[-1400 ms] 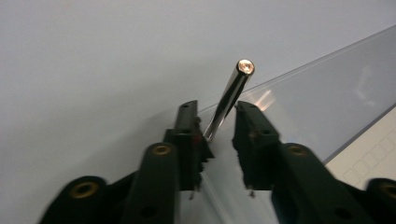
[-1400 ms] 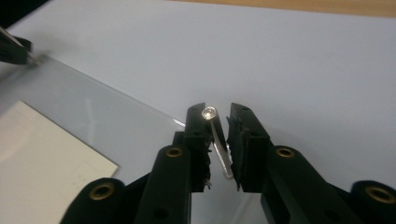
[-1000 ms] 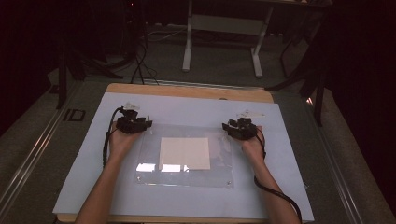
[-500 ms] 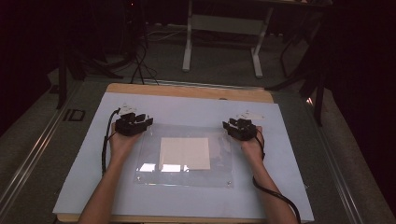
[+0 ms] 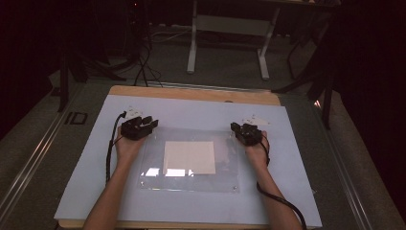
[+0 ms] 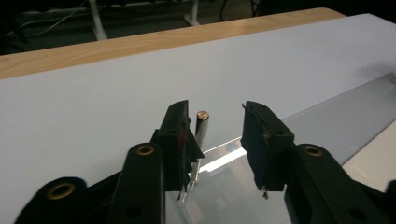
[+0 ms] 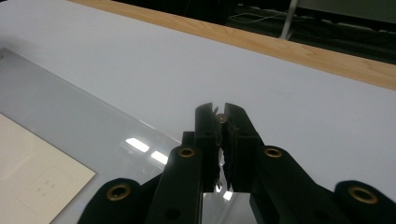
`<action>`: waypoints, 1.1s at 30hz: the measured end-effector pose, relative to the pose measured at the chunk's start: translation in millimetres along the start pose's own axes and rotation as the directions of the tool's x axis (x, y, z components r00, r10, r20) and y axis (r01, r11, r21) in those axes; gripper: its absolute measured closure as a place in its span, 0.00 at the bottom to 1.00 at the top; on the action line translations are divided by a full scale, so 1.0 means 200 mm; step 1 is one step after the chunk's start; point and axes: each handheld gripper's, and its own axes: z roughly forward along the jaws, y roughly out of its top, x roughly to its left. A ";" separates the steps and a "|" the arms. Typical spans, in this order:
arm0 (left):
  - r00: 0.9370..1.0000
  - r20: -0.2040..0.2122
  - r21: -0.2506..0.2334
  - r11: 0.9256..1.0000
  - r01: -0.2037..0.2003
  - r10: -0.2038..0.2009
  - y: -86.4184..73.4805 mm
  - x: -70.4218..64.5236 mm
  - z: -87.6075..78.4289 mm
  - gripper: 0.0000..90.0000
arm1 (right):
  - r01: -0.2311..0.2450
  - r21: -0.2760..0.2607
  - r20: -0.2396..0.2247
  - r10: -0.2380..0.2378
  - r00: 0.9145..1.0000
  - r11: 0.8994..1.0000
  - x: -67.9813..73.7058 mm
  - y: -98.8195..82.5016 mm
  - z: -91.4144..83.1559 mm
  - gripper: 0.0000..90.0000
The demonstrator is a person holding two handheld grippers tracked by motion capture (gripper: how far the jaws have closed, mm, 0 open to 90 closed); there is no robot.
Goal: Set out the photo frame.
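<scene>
Resting at the clear acrylic sheet's (image 5: 189, 160) far left corner, the left gripper (image 6: 219, 140) is closing, its jaws still apart around a metal peg (image 6: 201, 135); at the far right corner, the right gripper (image 7: 218, 135) is pinching another peg (image 7: 221, 118).

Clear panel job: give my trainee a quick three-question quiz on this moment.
1. True or false: the right gripper is shut on a corner pin of the clear panel.
2. What stands between the left gripper's jaws? A) a metal pin B) a pencil C) a cup
3. What lies under the clear panel at its middle?

Key:
1. True; its jaws have just been closing onto the pin.
2. A; it stands beside one jaw, and the jaws are apart.
3. A cream square sheet.
</scene>
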 end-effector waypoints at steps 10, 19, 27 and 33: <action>1.000 -0.005 -0.010 1.000 -0.002 0.002 -0.01 0.02 -0.02 0.89 | -0.009 -0.004 -0.003 0.009 1.000 1.000 0.00 0.00 0.00 0.95; 1.000 -0.024 0.008 1.000 -0.014 0.014 -0.02 0.02 0.03 0.78 | -0.014 -0.007 -0.006 0.013 1.000 1.000 0.00 -0.01 0.00 0.94; 1.000 -0.019 0.002 1.000 -0.007 0.007 -0.02 0.02 0.05 0.94 | -0.015 -0.006 -0.010 0.015 1.000 1.000 -0.01 0.00 0.00 0.94; 1.000 -0.013 0.002 1.000 -0.015 0.015 -0.02 0.03 0.04 0.95 | -0.020 -0.004 -0.012 0.020 1.000 1.000 -0.01 -0.01 0.00 0.93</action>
